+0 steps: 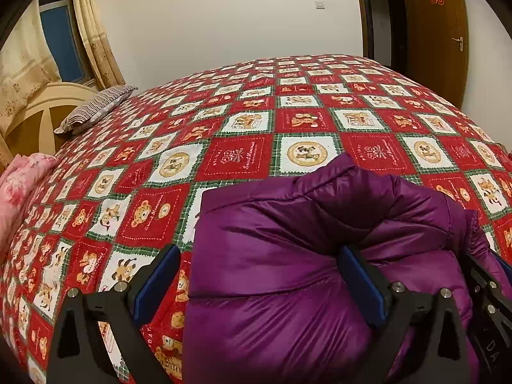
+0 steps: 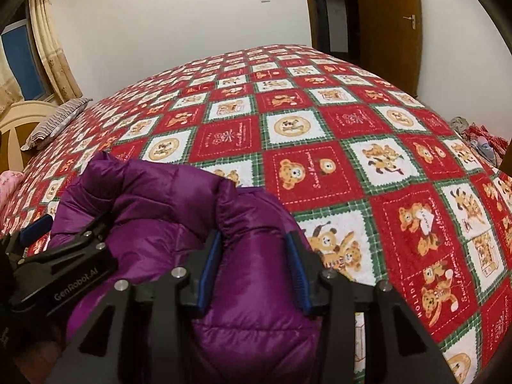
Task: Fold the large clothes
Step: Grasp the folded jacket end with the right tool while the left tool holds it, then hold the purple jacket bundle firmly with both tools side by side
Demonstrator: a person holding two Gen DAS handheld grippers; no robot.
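A shiny purple puffer jacket [image 1: 288, 256] lies bunched at the near edge of the bed; it also shows in the right wrist view [image 2: 153, 204]. My left gripper [image 1: 259, 256] is wide open, its right finger pressed into the jacket, its left finger over the quilt. In the right wrist view the left gripper's body [image 2: 64, 272] rests on the jacket's left part. My right gripper [image 2: 252, 246] has a thick fold of the jacket's right side between its blue pads, jaws partly closed on it.
The bed is covered with a red, white and green bear-patterned quilt [image 1: 243, 153]. A striped pillow [image 1: 96, 108] and a cream headboard [image 1: 38, 118] are at the far left, pink bedding [image 1: 22, 185] at left. A wooden door [image 2: 387, 25] stands behind.
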